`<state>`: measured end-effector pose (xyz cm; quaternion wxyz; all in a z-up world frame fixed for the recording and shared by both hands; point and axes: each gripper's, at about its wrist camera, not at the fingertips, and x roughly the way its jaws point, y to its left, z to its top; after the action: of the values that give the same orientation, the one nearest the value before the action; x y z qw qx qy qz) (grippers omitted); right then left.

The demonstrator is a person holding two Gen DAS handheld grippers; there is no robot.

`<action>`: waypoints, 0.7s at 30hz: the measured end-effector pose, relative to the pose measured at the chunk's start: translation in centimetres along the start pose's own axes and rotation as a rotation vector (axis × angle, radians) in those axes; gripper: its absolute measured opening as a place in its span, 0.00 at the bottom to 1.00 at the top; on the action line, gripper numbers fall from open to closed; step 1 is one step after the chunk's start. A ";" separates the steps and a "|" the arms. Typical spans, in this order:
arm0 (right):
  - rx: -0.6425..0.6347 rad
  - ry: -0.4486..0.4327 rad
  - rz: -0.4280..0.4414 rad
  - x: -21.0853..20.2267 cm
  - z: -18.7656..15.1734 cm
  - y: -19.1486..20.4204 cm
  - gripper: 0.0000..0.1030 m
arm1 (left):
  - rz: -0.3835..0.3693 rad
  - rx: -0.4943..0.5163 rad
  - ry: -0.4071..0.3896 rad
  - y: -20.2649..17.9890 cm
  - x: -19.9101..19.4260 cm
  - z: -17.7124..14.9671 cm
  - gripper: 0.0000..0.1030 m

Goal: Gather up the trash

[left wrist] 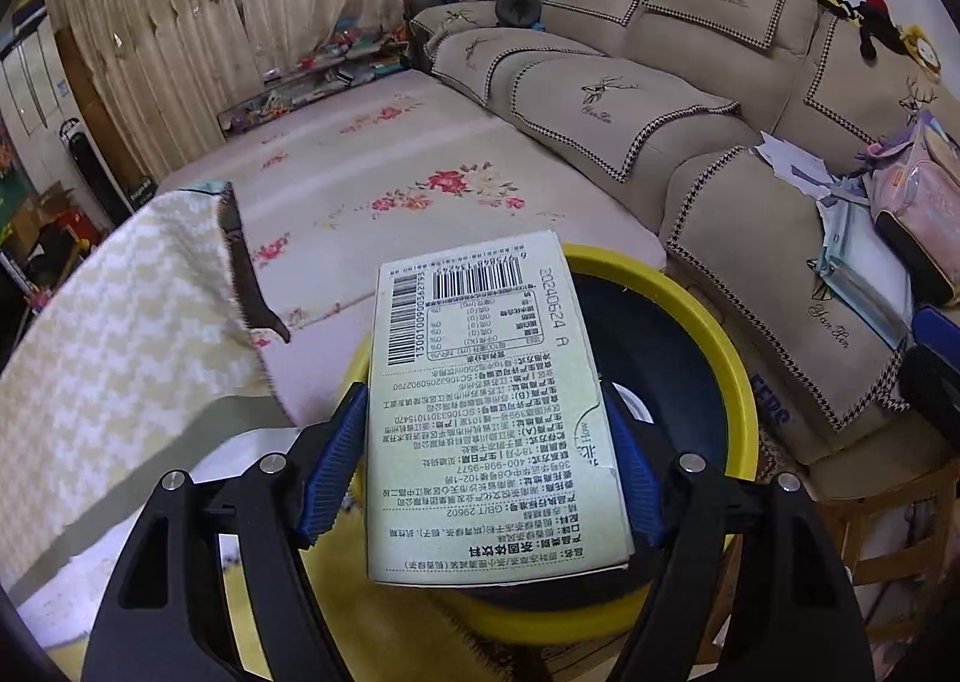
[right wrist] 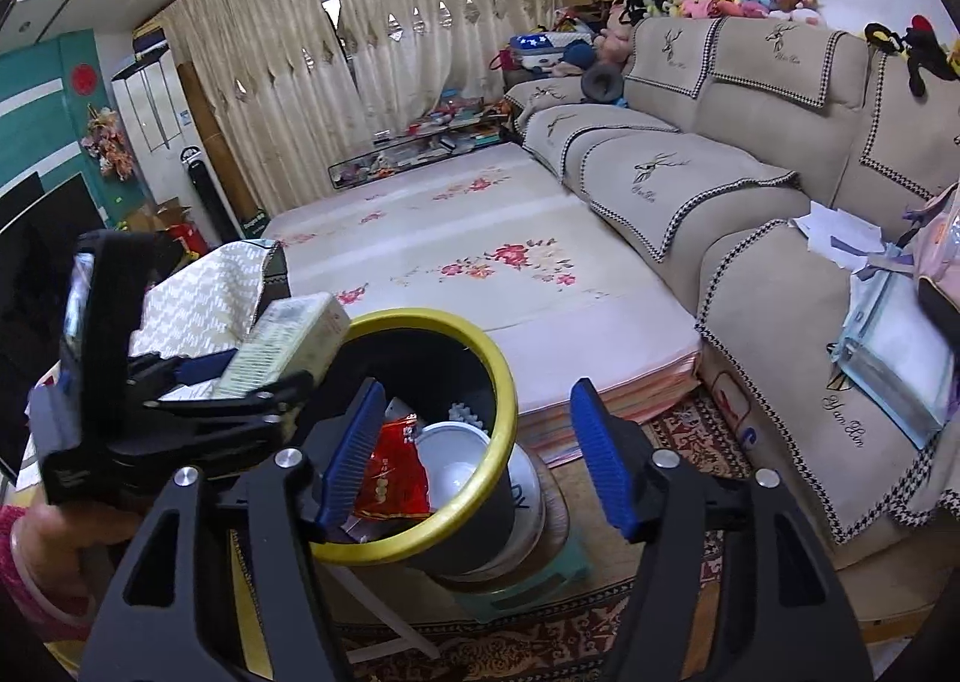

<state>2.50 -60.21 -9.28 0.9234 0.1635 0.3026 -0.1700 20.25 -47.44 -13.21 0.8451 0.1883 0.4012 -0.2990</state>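
Where the left wrist view looks down its own fingers, the pale green printed cardboard box (left wrist: 486, 412) fills the middle and hides most of the round black bin with a yellow rim (left wrist: 708, 322) behind it; only the rim's far and right arc and a dark slice of the inside show. The left gripper (left wrist: 486, 454) is clamped on that box, its blue ribbed pads pressed to both long sides, and the box's near end is cut by the black fingers. From the right wrist view the same box (right wrist: 288, 346) sits tilted at the bin's left rim (right wrist: 498, 382), held in the left gripper (right wrist: 264, 382), with a hand in a pink sleeve (right wrist: 42, 550) partly cut off at the left edge. The right gripper (right wrist: 474, 454) stands released with nothing between its pads, just above the bin's near side, and its left finger covers part of the contents: a red crumpled wrapper (right wrist: 393, 472) and a white cup (right wrist: 450, 460) can be made out, the rest is too dark to tell. A cream houndstooth cloth (left wrist: 120, 334) lies left of the bin, a floral mat (right wrist: 480, 262) beyond it, and a beige sofa (right wrist: 750, 202) runs along the right, with papers (right wrist: 840, 232) on its near seat.
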 end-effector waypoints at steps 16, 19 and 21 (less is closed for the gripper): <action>-0.185 -0.023 0.162 -2.7 -1.3 10.0 0.72 | 0.228 -0.213 -0.304 12.9 -20.0 -10.6 0.95; -0.229 -0.033 0.183 -3.7 -1.6 12.4 0.74 | 0.305 -0.289 -0.309 15.8 -23.1 -14.2 0.95; -0.253 -0.040 0.204 -4.6 -1.9 13.9 0.76 | 0.359 -0.337 -0.309 17.5 -25.1 -16.7 0.95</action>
<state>3.78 -46.11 -5.08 0.9549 0.0726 0.2852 -0.0392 9.79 -16.09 -2.10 0.9550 0.0655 0.2718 -0.0990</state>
